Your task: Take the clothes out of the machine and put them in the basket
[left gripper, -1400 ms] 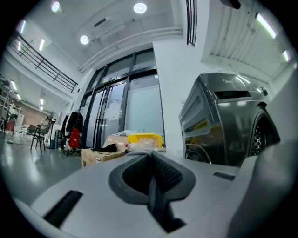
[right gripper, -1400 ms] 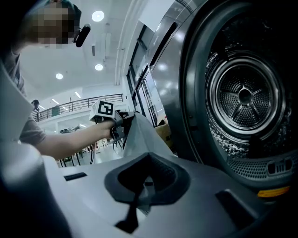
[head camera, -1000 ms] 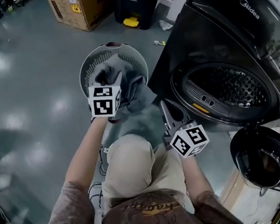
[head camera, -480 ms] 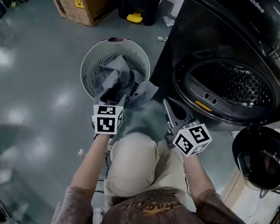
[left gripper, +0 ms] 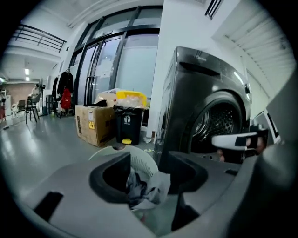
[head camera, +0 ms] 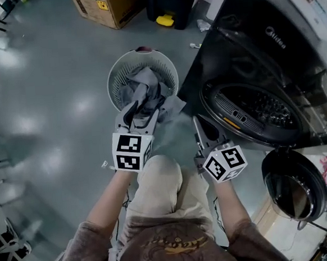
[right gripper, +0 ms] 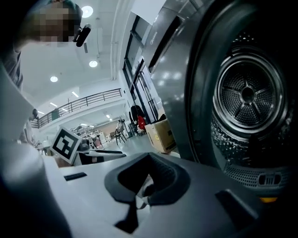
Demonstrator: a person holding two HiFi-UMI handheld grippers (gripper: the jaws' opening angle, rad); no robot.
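As I read my left gripper (head camera: 142, 113): jaws stand apart with nothing between the pads, poised above the near rim of the basket and pointing at it.
Left gripper view: I look between the spread jaws at the basket (left gripper: 142, 162), with grey cloth spilling over its edge.
Right gripper (head camera: 197, 121): I see the jaws drawn nearly together and clamping nothing; it sits beside the machine's front, just left of the drum opening.
Right gripper view: only a thin slit shows between the pads (right gripper: 160, 188), with the drum (right gripper: 247, 100) to the right.
Clothes (head camera: 145, 92): a grey heap lies in the basket, and one piece droops over the rim toward the machine.
Basket (head camera: 116, 79): round, white and slotted, it stands on the floor just left of the machine.
Machine (head camera: 230, 43): dark front-loader; its opening (head camera: 258, 111) shows a perforated metal drum wall.
Door (head camera: 292, 184): swung fully open, lower right of the opening.
Background: a cardboard box (head camera: 106, 5) and a black bin (head camera: 170, 0) stand side by side beyond the basket.
Me: knees between the two grippers.
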